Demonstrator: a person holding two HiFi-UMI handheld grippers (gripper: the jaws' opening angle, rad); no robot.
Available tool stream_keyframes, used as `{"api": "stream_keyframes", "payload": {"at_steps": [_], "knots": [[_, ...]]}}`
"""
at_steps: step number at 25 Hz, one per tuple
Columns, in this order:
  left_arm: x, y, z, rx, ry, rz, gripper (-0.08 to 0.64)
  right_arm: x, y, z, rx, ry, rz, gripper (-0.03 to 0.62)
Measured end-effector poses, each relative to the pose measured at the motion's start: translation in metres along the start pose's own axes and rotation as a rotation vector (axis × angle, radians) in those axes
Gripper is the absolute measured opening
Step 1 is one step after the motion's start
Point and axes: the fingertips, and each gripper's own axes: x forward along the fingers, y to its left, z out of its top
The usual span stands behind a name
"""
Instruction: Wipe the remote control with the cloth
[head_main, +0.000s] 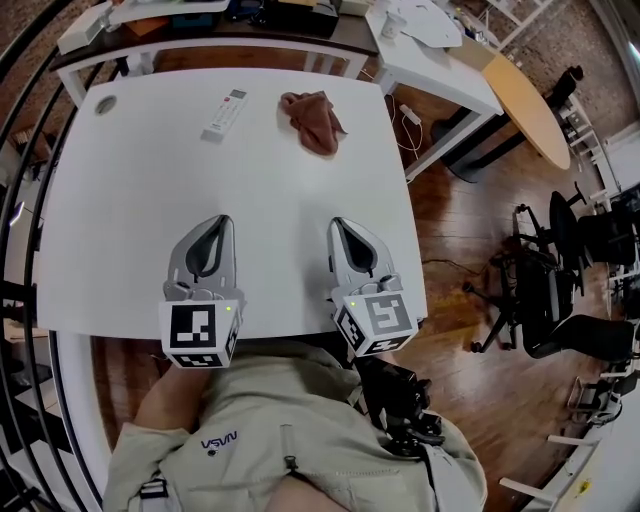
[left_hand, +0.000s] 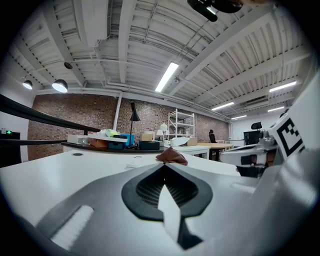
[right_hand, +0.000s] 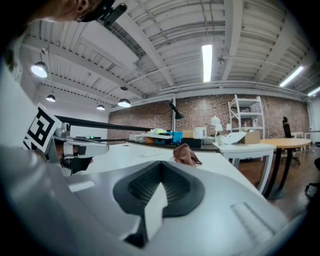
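Note:
A white remote control (head_main: 224, 114) lies on the far part of the white table (head_main: 130, 220), left of a crumpled brown cloth (head_main: 313, 120). Both grippers rest side by side near the table's front edge, well short of both objects. My left gripper (head_main: 216, 222) is shut with nothing in it. My right gripper (head_main: 338, 224) is shut and empty too. In the left gripper view the cloth (left_hand: 172, 157) sits beyond the closed tips, with the remote (left_hand: 136, 163) to its left. The right gripper view shows the cloth (right_hand: 187, 154) just past its tips.
A dark desk (head_main: 200, 40) with boxes and clutter stands behind the table. A white side table (head_main: 440, 60) and a round wooden table (head_main: 525, 105) are at the back right. Black office chairs (head_main: 545, 275) stand on the wooden floor to the right.

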Motion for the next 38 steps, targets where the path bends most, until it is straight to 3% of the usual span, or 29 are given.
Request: {"api": "stream_keyframes", "payload": {"at_steps": [19,24,29,38], "knots": [[-0.004,0.001,0.004,0.003,-0.022,0.019,0.003,-0.001,0.006,0.008,0.01,-0.048,0.02,0.002],[0.002,-0.008,0.008,0.037,-0.042,-0.007,0.005,0.003,0.002,0.015,-0.073,-0.07,0.007,0.002],[0.011,-0.013,0.038,0.085,-0.102,-0.023,0.005,0.01,-0.005,0.033,-0.152,-0.116,0.019,0.003],[0.025,0.0,0.071,0.152,-0.146,-0.015,0.006,0.029,-0.003,0.06,-0.265,-0.144,0.132,0.003]]}}
